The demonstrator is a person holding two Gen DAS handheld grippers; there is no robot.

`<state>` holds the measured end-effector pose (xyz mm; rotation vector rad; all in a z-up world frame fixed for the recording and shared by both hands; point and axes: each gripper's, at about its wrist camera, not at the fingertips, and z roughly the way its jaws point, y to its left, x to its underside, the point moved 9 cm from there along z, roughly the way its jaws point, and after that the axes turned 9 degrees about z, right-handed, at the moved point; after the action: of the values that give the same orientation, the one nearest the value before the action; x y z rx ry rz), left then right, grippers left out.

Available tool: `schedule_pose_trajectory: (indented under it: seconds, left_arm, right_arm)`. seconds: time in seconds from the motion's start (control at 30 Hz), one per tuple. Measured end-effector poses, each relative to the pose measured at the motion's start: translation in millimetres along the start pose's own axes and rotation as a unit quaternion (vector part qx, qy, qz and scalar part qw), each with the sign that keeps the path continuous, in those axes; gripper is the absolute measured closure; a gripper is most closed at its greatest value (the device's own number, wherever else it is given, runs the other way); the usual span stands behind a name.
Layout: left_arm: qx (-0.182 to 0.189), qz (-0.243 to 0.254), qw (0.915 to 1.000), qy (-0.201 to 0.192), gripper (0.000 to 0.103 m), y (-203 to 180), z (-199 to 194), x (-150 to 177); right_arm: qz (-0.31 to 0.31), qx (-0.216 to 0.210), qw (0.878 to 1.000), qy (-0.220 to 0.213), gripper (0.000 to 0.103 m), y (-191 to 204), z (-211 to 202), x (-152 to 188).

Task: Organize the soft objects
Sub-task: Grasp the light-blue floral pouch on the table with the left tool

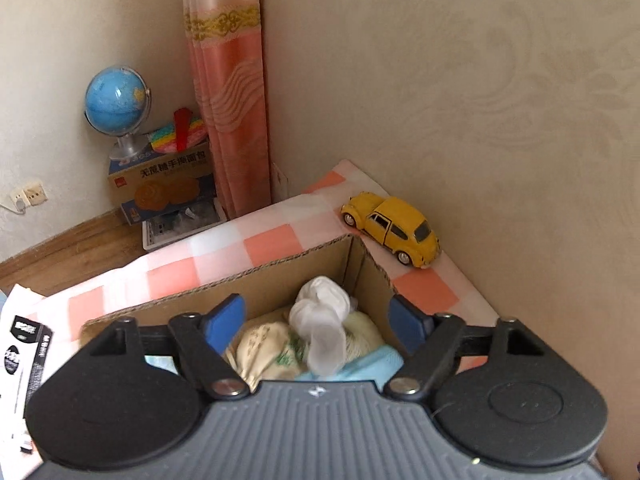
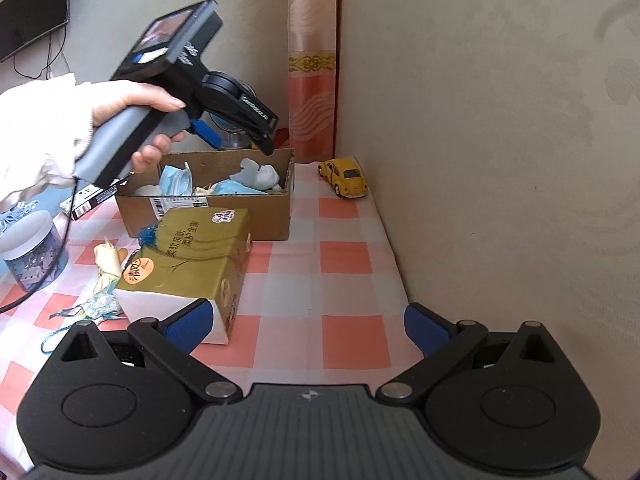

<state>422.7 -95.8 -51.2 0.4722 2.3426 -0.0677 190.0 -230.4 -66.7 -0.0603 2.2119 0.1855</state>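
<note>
left gripper [image 1: 318,322]: fingers apart, angled down, held by hand [image 2: 132,108] | right gripper [image 2: 306,326]: fingers wide, empty

The left gripper [image 1: 318,322] hangs wide open over the cardboard box [image 1: 256,280]; a white sock [image 1: 320,312] lies inside on pale cloths. At two o'clock, a yellow toy car [image 1: 394,228] sits on the checked worktop [image 1: 224,248].

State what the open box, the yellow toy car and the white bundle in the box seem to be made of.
Box: corrugated cardboard, matte brown; fluted edges show along the rim.
Yellow toy car: glossy painted metal or plastic; which one cannot be told.
White bundle: soft fabric, likely, judging by its folds.
</note>
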Motion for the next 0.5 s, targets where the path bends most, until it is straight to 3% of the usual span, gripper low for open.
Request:
schedule_pose_trajectory:
  seconds: [0.07,0.5]
  left_arm:
    - [-0.004,0.003,1.0,-0.006,0.015,2,-14,5]
    - [-0.025,0.021,0.9985,-0.043,0.011,6,-101,69]
  right_arm:
    - [0.0,-0.005,1.0,0.0,0.0,3,-2,1]
    - [-0.019,-0.028,0.999,-0.008,0.0,31,-29,16]
